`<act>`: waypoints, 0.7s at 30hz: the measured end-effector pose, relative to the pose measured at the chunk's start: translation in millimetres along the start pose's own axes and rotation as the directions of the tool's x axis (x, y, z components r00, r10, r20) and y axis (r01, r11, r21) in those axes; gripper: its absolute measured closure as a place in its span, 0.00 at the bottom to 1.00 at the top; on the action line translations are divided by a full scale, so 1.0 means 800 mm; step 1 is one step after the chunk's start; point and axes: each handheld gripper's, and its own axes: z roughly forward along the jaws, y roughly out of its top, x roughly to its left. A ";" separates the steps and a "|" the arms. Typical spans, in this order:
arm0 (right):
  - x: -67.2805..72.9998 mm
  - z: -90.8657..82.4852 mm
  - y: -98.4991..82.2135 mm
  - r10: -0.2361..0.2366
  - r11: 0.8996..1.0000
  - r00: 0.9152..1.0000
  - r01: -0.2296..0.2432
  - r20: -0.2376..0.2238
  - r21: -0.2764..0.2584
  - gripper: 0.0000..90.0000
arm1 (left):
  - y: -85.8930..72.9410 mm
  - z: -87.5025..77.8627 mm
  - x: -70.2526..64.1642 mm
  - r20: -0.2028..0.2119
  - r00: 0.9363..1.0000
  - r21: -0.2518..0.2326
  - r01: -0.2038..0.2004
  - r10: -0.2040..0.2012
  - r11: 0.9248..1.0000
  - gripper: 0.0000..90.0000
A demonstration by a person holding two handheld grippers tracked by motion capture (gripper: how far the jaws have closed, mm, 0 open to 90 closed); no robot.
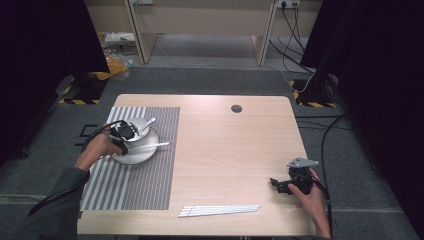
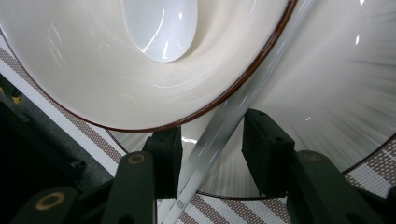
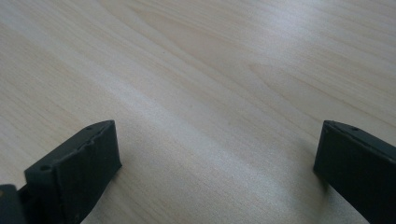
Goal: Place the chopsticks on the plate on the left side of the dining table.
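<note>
A cream bowl with a brown rim sits on a white plate, on a striped placemat at the table's left. A white spoon lies in the bowl. A white chopstick rests across the plate. My left gripper is low over the plate's edge, jaws open; the chopstick runs between them, close to the left pad, with a gap to the right pad. My right gripper rests near the front right, jaws wide open over bare wood.
Several white chopsticks lie side by side near the table's front edge. A small dark cable hole sits at the back centre. Black curtains stand at both sides, and cables trail on the floor to the right.
</note>
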 end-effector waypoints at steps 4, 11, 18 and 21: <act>0.000 0.000 0.000 0.000 1.000 1.000 0.000 0.000 0.000 0.00 | -0.002 -0.005 -0.002 0.006 1.000 -0.013 0.010 -0.010 1.000 0.62; 0.000 0.000 0.000 0.000 1.000 1.000 0.000 0.000 0.000 0.00 | -0.008 -0.010 -0.018 0.031 0.999 -0.065 0.016 -0.014 0.998 0.60; 0.000 0.000 0.000 -0.001 1.000 1.000 0.001 0.001 0.000 0.00 | -0.014 -0.018 -0.037 0.032 0.999 -0.137 0.008 -0.003 0.991 0.55; 0.000 0.000 0.000 -0.001 1.000 1.000 0.001 0.001 0.000 0.00 | -0.014 -0.026 -0.045 0.035 0.999 -0.185 0.008 -0.002 0.983 0.53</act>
